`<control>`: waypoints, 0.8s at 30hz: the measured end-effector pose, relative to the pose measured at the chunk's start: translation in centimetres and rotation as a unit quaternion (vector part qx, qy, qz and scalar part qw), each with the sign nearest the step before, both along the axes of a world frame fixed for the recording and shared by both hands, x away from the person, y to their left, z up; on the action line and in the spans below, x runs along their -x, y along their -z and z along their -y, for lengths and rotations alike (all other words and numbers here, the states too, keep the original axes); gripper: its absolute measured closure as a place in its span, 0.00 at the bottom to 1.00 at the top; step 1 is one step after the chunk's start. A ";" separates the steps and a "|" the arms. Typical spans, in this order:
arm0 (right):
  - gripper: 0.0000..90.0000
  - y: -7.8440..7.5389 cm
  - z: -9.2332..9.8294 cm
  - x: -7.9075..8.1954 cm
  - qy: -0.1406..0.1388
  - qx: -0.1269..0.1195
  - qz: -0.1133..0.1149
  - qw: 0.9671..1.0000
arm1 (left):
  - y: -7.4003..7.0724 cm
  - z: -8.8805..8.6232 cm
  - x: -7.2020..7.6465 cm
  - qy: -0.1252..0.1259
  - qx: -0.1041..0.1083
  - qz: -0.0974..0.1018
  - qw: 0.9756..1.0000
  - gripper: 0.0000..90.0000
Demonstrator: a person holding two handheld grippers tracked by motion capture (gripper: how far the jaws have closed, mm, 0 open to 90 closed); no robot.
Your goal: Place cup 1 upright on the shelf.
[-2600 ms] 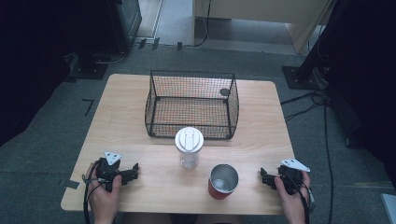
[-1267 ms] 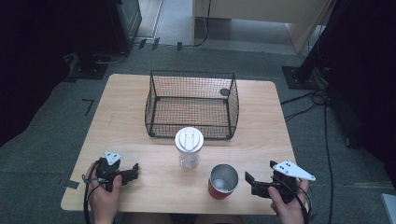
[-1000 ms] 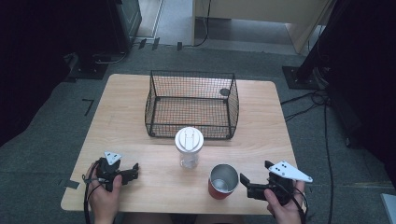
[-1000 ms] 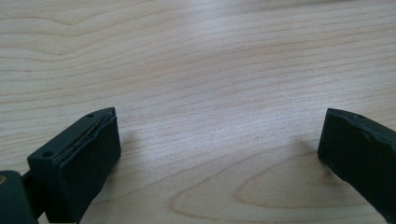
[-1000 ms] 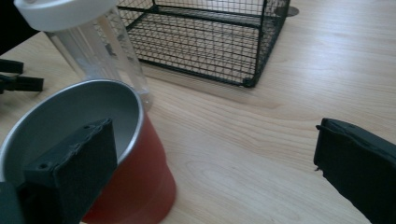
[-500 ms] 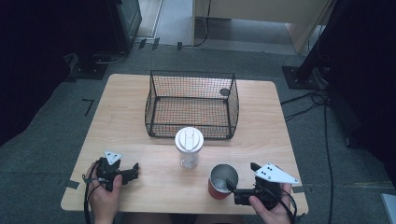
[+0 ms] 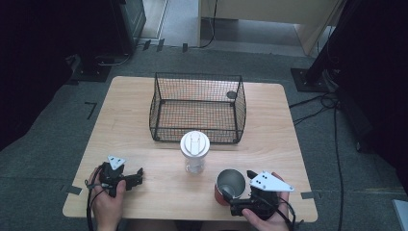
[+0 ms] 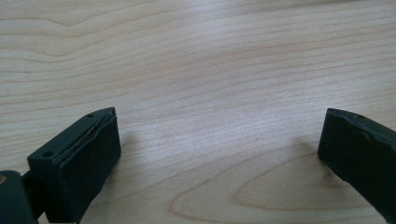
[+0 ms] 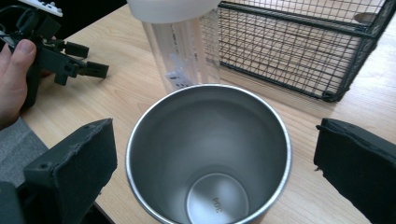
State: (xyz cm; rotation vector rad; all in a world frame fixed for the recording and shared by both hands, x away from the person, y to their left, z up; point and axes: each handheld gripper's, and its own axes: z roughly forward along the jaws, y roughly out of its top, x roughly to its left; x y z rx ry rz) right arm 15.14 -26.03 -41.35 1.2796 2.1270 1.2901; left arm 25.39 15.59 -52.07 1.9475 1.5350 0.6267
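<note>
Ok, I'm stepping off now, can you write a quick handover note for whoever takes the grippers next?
Right gripper: open, jaws either side of the steel cup near the table's front edge, not closed on it.
Left gripper: open, holding nothing, low over bare wood at front left.
Clear bottle with white lid stands upright between the cup and the wire basket.
Done: cup lined up for a grasp.
Left: close on the cup; it probably goes into the basket.

Left black two-jaw gripper (image 7: 137,175) held low in left hand (image 7: 107,202), jaws wide apart. Right black two-jaw gripper (image 7: 234,199) in right hand (image 7: 262,217), jaws spread wide.
</note>
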 end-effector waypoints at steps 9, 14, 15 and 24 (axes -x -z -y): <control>0.00 0.5 -0.8 0.0 0.002 0.014 0.002 1.000 | 0.0 0.0 0.0 0.000 0.000 0.000 1.000 0.00; 0.00 1.0 -1.3 -0.1 -0.002 0.021 0.001 1.000 | 0.0 0.0 0.0 0.000 0.000 0.000 1.000 0.00; 0.00 1.0 -1.4 -0.1 -0.001 0.023 0.001 1.000 | 0.0 0.0 0.0 0.000 0.000 0.000 1.000 0.00; 0.00 1.7 -1.8 -0.2 0.005 0.047 0.000 0.999 | 0.0 0.0 0.0 0.000 0.000 0.000 1.000 0.00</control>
